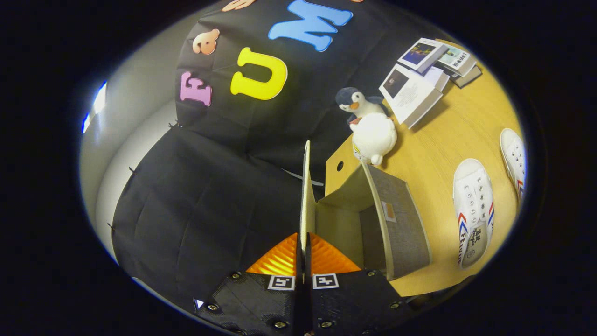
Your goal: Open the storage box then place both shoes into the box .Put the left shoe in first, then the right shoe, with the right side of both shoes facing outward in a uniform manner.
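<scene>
Wooden table (447, 135) tilted across the view, carrying everything. On it, grey fabric storage box (401, 224) just ahead of the fingers, open, cream inside, small label on its grey wall, too small to read. Lid (306, 186) raised edge-on, pinched between 2 orange fingers (280, 259) of the gripper (303, 254), jaws nearly closed on it. Beyond the box, 2 white shoes (473, 210) lying apart on the table, red and blue stripes, side lettering unclear. Further off, stacked books (419, 79) and plush penguin (368, 126).

Shoes (473, 212) beside box (396, 219)
</scene>
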A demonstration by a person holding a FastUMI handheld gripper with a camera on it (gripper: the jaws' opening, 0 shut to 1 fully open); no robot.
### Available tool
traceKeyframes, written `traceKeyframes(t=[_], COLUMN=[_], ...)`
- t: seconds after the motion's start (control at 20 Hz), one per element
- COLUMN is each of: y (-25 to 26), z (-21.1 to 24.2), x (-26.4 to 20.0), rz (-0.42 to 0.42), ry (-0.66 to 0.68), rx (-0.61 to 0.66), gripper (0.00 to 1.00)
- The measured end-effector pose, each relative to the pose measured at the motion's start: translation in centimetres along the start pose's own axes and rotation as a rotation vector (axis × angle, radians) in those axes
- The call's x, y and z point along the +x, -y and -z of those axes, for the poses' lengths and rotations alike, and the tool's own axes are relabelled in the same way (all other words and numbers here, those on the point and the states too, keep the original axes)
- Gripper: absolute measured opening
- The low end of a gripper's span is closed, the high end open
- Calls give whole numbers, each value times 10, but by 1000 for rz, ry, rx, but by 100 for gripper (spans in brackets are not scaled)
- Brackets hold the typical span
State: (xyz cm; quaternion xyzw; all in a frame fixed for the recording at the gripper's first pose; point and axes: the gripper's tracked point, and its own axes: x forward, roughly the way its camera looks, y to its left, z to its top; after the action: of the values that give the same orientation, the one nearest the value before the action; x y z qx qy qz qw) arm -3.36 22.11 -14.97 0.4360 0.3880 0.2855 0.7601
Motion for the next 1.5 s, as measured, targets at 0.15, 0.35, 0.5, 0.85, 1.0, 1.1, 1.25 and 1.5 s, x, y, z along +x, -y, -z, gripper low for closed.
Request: traceKeyframes(t=[0.15,0.35,0.5,0.85,1.0,1.1,1.25,1.5], y=[-19,-46,-61,-108,-115,-125,-139,-135], z=[2,10,18,52,67,81,93,87], x=[9,23,36,70,86,94,102,98], rz=[12,10,50,44,37,20,-7,26], ry=[-4,-21,-25,-61,-84,-107,-122,-80], rx=[-64,-125,-237,-369,-436,-480,-558,-676], gripper=[0,0,0,0,8,11,30,97])
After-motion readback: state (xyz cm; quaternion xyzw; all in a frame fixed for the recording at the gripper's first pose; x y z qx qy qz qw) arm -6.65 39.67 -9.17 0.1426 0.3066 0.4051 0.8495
